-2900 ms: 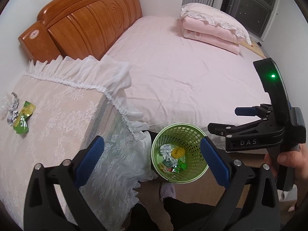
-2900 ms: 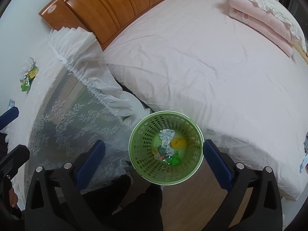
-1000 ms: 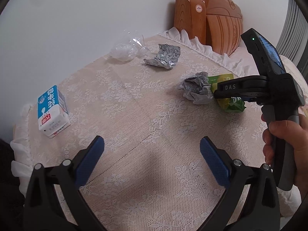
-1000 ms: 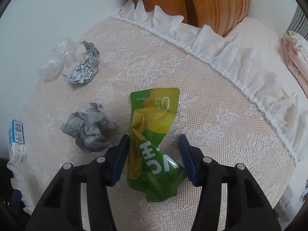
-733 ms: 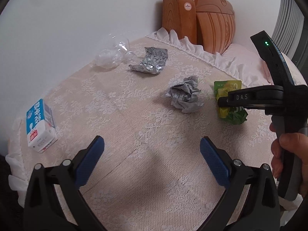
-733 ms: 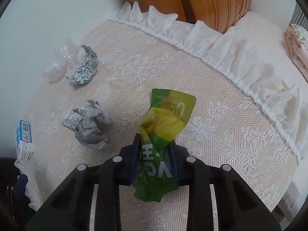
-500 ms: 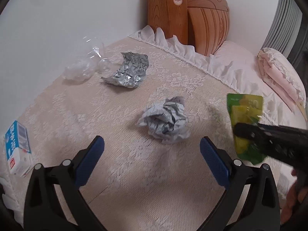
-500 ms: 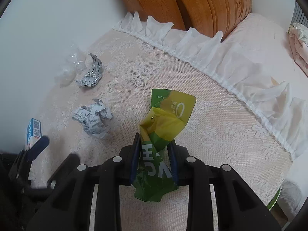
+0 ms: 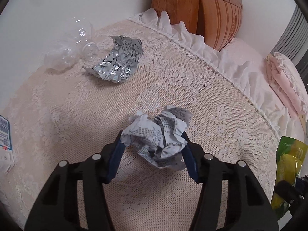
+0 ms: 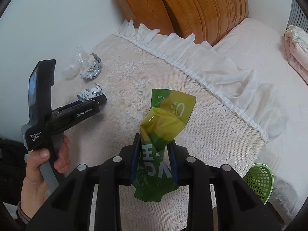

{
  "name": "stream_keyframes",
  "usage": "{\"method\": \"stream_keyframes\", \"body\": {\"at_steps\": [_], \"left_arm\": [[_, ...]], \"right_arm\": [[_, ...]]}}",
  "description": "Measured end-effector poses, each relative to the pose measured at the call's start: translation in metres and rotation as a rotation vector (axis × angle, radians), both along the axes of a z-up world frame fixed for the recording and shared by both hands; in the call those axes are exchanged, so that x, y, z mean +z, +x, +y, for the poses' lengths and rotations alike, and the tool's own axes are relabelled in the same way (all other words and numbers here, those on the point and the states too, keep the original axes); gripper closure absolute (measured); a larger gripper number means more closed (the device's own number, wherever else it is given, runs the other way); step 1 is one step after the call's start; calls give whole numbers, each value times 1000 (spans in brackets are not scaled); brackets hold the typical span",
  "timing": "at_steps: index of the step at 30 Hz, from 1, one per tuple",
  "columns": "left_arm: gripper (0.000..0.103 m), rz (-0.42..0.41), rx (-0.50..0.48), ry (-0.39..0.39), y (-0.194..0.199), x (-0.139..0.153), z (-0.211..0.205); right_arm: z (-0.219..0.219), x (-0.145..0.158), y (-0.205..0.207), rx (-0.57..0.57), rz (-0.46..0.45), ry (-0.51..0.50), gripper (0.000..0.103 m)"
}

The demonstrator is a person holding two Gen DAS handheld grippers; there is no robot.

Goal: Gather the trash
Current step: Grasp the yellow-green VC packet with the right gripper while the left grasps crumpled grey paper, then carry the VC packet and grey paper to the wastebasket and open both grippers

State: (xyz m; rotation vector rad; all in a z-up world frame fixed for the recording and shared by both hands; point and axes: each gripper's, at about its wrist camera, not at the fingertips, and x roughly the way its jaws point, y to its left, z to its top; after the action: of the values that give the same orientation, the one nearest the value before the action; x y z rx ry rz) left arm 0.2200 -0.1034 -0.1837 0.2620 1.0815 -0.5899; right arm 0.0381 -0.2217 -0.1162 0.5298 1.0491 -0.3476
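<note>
A crumpled ball of printed paper lies on the lace-covered bedside table. My left gripper is closing around it, and both blue pads touch its sides. From the right wrist view the same left gripper is held in a hand at the left, with the paper at its tips. A green and yellow drink pouch hangs above the table with my right gripper shut on its lower half. The pouch also shows at the right edge of the left wrist view.
A silver foil blister pack and crushed clear plastic lie near the wall. A blue and white milk carton stands at the table's left edge. A green mesh basket sits on the floor between table and bed. A wooden headboard stands behind.
My left gripper moved over the table to the crumpled paper and its jaws came in around it. The right gripper shut on the green pouch and lifted it off the table.
</note>
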Motion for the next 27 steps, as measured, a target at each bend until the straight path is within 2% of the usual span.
{"method": "stream_keyframes", "body": {"at_steps": [5,13,20,27], "left_arm": [[50,-59,15,-9,-33,34,11],[50,-79,30,0,-118,79,22],[49,-76,-10,-9,-195,95,16],[49,-83,-107,6,-247,97,-22]], "right_arm": [[-5,5,-19,27,-19,-1,75],[-21,27,-77,70,-78,-31,75],[-40,40,-136,85,-100,-54,74],[-62,35,-181,60,-87,-36,74]]}}
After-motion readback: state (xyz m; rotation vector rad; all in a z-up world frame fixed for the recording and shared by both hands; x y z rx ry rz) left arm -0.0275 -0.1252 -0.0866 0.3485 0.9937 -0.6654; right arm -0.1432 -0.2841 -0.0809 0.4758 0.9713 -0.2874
